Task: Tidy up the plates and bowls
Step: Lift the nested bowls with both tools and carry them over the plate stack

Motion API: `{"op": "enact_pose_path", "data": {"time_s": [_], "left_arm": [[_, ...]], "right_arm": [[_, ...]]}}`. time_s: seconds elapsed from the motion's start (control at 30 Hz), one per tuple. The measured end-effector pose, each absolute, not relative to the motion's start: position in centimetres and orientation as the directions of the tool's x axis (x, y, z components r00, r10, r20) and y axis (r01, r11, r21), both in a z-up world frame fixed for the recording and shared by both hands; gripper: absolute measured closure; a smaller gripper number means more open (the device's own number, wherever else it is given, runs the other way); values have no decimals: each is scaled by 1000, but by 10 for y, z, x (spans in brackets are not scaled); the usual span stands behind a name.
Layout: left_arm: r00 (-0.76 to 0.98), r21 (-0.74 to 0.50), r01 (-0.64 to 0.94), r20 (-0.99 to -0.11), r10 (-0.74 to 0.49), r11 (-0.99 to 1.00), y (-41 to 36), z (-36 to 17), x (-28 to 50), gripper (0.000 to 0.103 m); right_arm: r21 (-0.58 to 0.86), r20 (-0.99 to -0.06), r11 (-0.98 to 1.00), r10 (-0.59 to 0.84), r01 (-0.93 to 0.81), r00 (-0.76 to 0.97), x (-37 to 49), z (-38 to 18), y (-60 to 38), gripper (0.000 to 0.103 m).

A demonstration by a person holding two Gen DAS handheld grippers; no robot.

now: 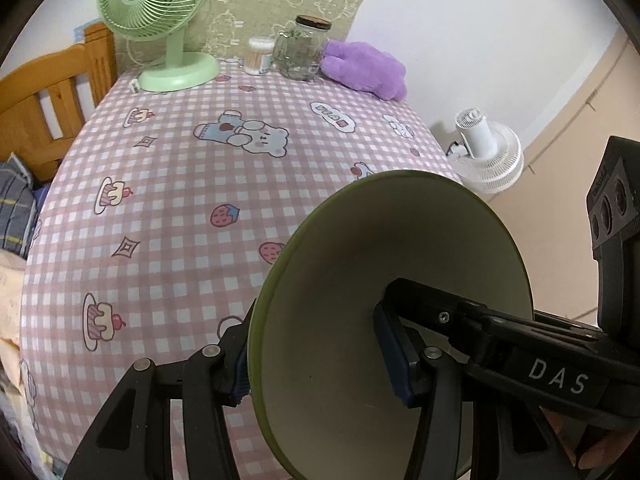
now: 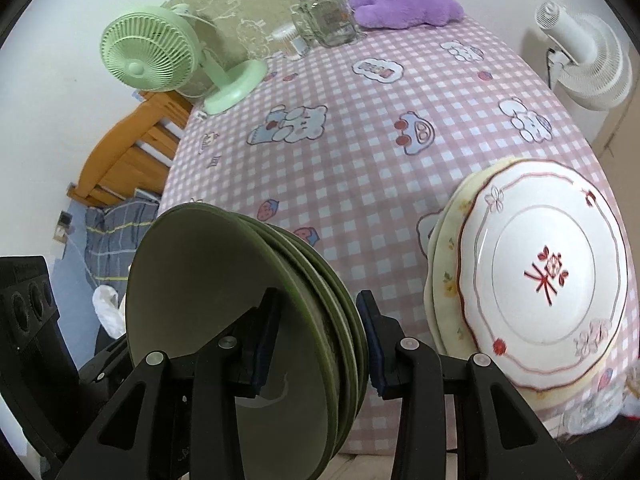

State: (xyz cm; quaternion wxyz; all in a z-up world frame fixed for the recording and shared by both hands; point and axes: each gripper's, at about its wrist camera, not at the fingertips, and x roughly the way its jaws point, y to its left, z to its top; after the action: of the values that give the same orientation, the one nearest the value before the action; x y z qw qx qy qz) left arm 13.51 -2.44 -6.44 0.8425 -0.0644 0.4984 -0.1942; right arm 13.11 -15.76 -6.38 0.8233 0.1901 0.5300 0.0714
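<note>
A stack of green bowls (image 2: 224,304) is held on edge above the table's near side. My right gripper (image 2: 318,344) is shut on the stack's rim, one pad inside, one outside. My left gripper (image 1: 316,360) grips the same stack (image 1: 360,280) from the other side, its fingers spanning the walls. The right gripper's finger (image 1: 460,320) shows inside the bowl in the left wrist view. A stack of plates (image 2: 540,272), a white one with red pattern on top of cream ones, lies on the table at the right.
The table has a pink checked cloth (image 1: 180,200). At its far edge stand a green fan (image 1: 160,20), a glass jar (image 1: 300,48), a small cotton-swab box (image 1: 258,56) and a purple plush (image 1: 364,68). A white fan (image 1: 488,152) stands beyond the right edge, a wooden bed frame (image 1: 48,92) on the left.
</note>
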Motion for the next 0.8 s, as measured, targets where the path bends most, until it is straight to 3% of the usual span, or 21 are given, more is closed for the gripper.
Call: {"op": "enact_pose_path", "data": {"time_s": [0.8], "left_arm": [[495, -311, 159, -796, -348, 937, -122, -48, 119, 50]], "right_arm": [[376, -837, 926, 358, -40, 414, 125, -40, -251, 62]]}}
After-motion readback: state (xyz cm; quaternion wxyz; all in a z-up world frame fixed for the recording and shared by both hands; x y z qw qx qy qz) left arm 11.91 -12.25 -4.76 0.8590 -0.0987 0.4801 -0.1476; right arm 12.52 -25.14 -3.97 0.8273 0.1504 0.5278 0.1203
